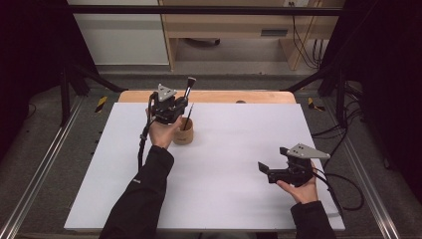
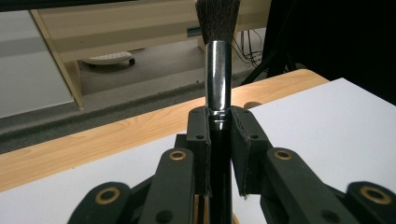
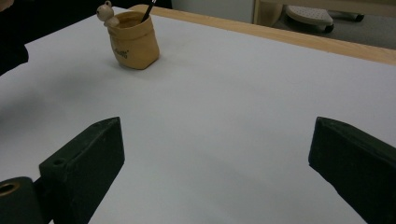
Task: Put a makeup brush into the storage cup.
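Note:
My left gripper [image 1: 180, 105] is shut on a makeup brush [image 1: 189, 85] with a silver ferrule and dark bristles, held upright over the tan holder cup [image 1: 183, 132]. In the left gripper view the brush [image 2: 218, 70] rises between the closed jaws of the left gripper [image 2: 219, 122]. The cup [image 3: 134, 41] has a small figure on its rim and a thin dark stick [image 3: 150, 9] standing in it. Over the white mat's right part my right gripper [image 1: 263, 168] hangs open, holding nothing, and its own view shows that gripper [image 3: 215, 154] with jaws wide apart.
A white mat [image 1: 224, 149] covers most of the wooden table [image 1: 234, 96]. Behind the table are a wooden desk frame [image 1: 224, 25] and cables on the floor. Black frame rails run along both sides.

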Tool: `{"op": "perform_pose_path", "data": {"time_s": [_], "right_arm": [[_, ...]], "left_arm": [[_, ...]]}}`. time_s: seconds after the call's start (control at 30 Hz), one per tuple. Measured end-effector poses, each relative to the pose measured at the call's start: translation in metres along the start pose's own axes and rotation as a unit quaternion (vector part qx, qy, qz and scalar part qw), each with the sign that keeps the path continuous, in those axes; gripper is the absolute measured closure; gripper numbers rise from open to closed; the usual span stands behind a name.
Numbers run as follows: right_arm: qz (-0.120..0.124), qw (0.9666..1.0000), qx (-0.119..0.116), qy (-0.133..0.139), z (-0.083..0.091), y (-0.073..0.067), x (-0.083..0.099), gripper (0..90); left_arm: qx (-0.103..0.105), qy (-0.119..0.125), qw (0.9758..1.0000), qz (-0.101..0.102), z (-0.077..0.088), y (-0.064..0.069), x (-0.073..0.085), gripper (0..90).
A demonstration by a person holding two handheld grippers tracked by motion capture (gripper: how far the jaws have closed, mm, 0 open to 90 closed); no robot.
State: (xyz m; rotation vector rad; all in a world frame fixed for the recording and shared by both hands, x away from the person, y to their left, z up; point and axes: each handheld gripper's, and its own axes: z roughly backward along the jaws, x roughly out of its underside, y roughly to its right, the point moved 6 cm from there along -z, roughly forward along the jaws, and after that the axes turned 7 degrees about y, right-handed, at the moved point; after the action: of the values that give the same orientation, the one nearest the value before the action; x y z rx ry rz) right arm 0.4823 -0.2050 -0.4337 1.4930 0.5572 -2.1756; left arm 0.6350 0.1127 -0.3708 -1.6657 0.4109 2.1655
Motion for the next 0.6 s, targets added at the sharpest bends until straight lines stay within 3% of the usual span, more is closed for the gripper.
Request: {"op": "perform_pose_path", "data": {"time_s": [0.6], "right_arm": [[-0.001, 1.0, 0.0, 0.0, 0.001, 0.001, 0.0, 4.1]], "left_arm": [[-0.008, 0.006, 0.9999, 0.006, -0.023, -0.002, 0.012, 78.0]]}}
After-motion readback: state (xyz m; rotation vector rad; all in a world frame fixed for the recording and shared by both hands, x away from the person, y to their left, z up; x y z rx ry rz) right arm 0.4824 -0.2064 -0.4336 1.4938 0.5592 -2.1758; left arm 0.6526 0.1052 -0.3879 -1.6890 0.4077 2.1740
